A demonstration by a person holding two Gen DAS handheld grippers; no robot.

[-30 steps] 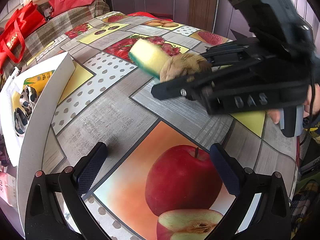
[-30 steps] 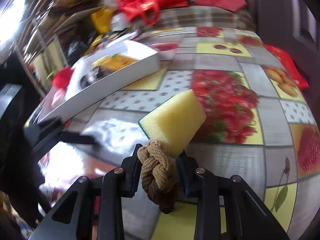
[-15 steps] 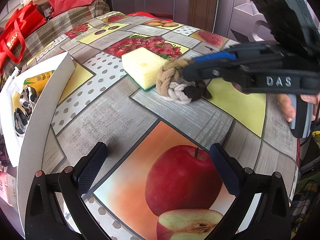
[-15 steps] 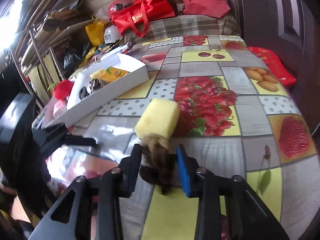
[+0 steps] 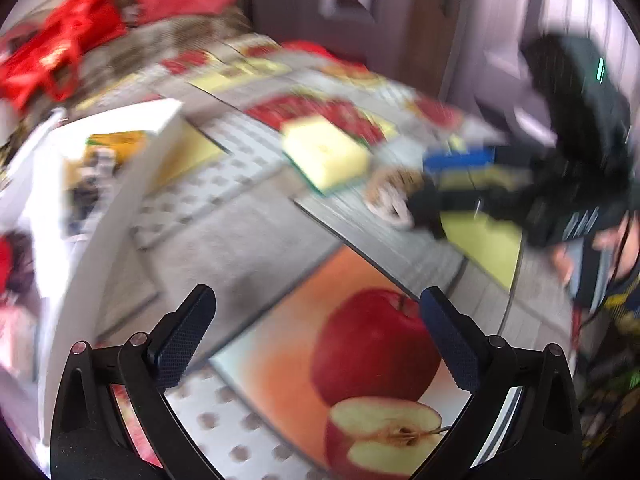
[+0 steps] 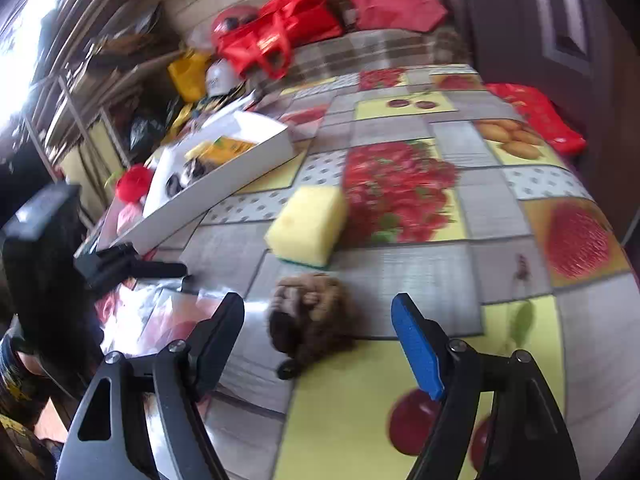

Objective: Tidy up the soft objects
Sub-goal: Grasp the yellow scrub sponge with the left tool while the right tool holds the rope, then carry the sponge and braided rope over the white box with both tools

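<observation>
— Fruit-print oilcloth (image 6: 420,280) covers the table; what lies on it?

— One yellow sponge (image 6: 308,226) with a green underside lies flat on the grey and dotted squares beside the strawberry panel. Just in front of it, on the cloth, lies a braided brown rope toy (image 6: 312,312), close to the sponge, though I cannot tell whether they touch.

— And the right gripper (image 6: 320,334)?

— Its fingers, one black and one with a blue pad, are spread wide on either side of the rope toy and pinch nothing. From the left wrist view the picture is blurred, but the toy (image 5: 390,196) shows at the tips of that gripper, with the sponge (image 5: 324,152) beyond.

— The left gripper (image 5: 316,328)?

— Spread apart too, holding nothing, above the printed red apple (image 5: 376,348) near the table's edge.

— Anything else?

— A white cardboard box (image 6: 224,184) with yellow packaging inside stands well apart from the sponge, and red bags (image 6: 280,36) lie on the checked couch behind.
</observation>
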